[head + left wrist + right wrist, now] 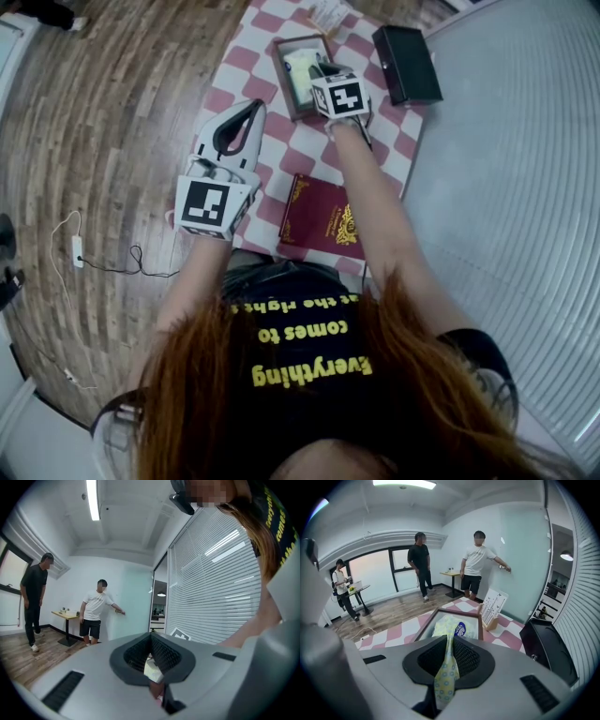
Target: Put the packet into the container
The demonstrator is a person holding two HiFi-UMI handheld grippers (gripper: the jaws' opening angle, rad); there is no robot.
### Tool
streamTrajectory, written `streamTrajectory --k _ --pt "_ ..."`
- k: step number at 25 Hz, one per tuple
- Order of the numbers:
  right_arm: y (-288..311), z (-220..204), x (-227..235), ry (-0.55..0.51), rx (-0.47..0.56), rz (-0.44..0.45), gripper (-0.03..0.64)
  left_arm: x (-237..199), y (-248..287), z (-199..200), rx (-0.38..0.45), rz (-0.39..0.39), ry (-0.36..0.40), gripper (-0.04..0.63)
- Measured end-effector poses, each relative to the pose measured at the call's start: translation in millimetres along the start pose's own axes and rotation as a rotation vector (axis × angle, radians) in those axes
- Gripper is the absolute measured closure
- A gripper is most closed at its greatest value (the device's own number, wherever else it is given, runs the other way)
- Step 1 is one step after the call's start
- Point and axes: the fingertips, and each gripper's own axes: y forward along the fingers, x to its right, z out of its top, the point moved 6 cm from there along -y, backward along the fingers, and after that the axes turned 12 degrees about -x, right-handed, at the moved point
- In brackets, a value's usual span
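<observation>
A pale yellow patterned packet [457, 626] with a blue label lies in the brown-framed container [425, 624] on the pink checked cloth. My right gripper [450, 641] is shut on the packet's near end, which runs back between its jaws. In the head view the right gripper [324, 69] sits over the container [284, 80], where the packet [300, 67] shows inside. My left gripper [246, 111] hovers to the left of the container, over the cloth. Its jaws are shut with nothing held, and in its own view the left gripper [151, 644] points up at the room.
A black box [406, 63] lies right of the container, and a white card stand [493, 606] stands just behind it. A dark red book [322, 220] lies on the cloth near me. Three people stand across the room. A cable lies on the wooden floor at the left.
</observation>
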Motion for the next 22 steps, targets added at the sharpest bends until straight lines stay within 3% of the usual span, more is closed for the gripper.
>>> streamTrajectory --k 4,9,13,16,17,19,22 --pt "2 0 -4 -0.019 -0.025 0.028 0.564 2 0 0 0.004 -0.006 -0.008 0.595" --pt "2 -2 -8 0.015 -0.035 0.087 0.365 5 -2 -2 0.005 -0.010 -0.006 0.595" --pt "-6 -2 -10 -0.030 -0.019 0.065 0.356 7 -3 -3 0.007 -0.013 -0.001 0.595" --pt "-16 1 -11 -0.047 0.009 0.052 0.369 8 -4 1 0.011 -0.023 -0.003 0.595" --pt "-20 2 -11 -0.049 0.023 0.053 0.403 8 -5 1 0.012 -0.022 -0.002 0.595" --pt "-27 3 -13 -0.057 0.041 0.052 0.542 8 -7 -1 0.013 -0.016 0.006 0.595" --pt "-31 3 -17 -0.063 0.042 0.058 0.598 10 -8 -1 0.014 -0.016 0.011 0.595"
